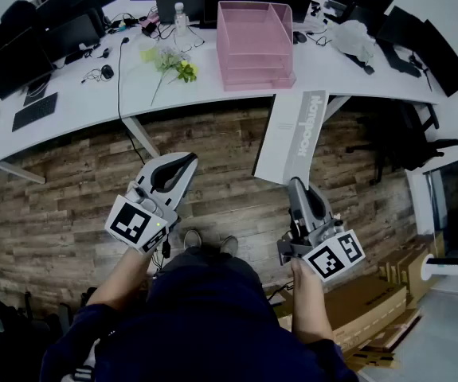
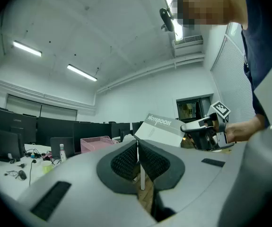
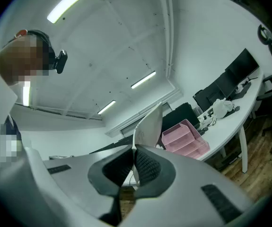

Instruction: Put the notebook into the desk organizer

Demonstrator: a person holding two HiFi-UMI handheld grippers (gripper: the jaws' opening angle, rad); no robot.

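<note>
In the head view, my right gripper (image 1: 295,185) is shut on the lower edge of the white and grey notebook (image 1: 292,138). It holds the notebook upright over the wooden floor, just in front of the desk. The right gripper view shows the notebook (image 3: 150,123) rising edge-on from between the closed pads. The pink desk organizer (image 1: 254,44) stands on the white desk (image 1: 93,94), beyond the notebook, and also shows as the pink organizer (image 3: 185,138). My left gripper (image 1: 182,164) hovers to the left. Its pads meet with nothing between them (image 2: 137,156).
Monitors (image 1: 69,34), a keyboard (image 1: 34,111), a bottle (image 1: 181,16), a flower bunch (image 1: 174,64) and cables lie on the desk. An office chair (image 1: 404,142) stands at the right. Cardboard boxes (image 1: 372,309) sit at the lower right. The person's feet (image 1: 209,243) are on the floor.
</note>
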